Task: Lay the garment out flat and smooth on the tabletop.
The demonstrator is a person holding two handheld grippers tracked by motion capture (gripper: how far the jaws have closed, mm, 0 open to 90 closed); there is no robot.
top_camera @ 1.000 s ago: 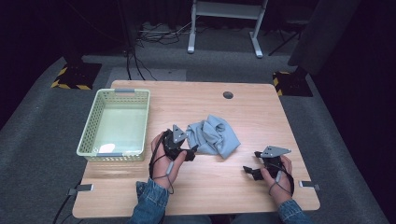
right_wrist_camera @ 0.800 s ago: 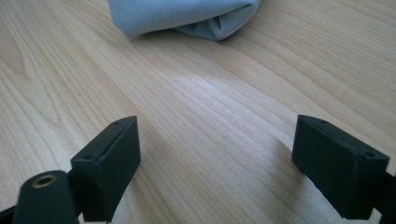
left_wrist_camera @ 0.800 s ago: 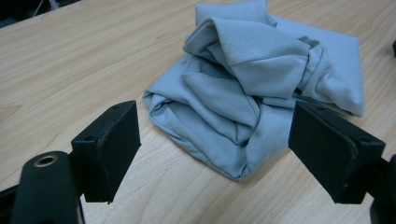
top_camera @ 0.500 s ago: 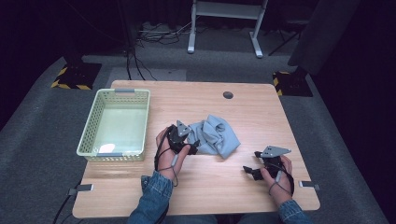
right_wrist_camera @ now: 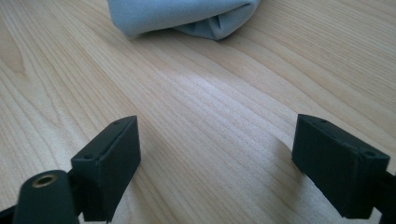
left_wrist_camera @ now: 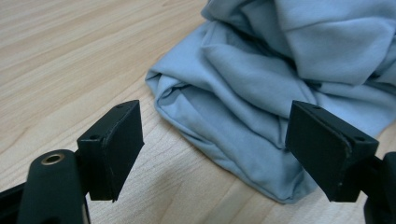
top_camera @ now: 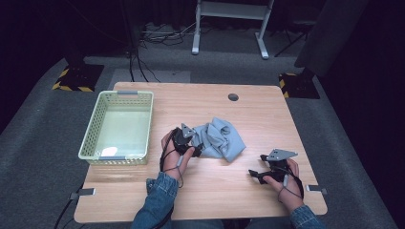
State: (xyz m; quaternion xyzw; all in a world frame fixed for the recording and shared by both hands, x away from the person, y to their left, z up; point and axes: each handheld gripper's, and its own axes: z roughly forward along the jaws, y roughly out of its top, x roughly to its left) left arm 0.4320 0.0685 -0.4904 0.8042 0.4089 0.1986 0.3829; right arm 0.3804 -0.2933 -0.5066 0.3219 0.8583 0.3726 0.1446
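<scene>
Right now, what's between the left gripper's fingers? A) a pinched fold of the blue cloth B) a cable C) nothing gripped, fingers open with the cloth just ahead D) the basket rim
C: in the left gripper view the left gripper has its fingers spread wide, with the crumpled blue cloth lying on the table just ahead, not pinched.

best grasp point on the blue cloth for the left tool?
Probably the rolled, folded edge of the blue cloth nearest the left tool, coming in low along the table from the basket side. That thick fold already lies between the open jaws and sits proud of the wood.
</scene>
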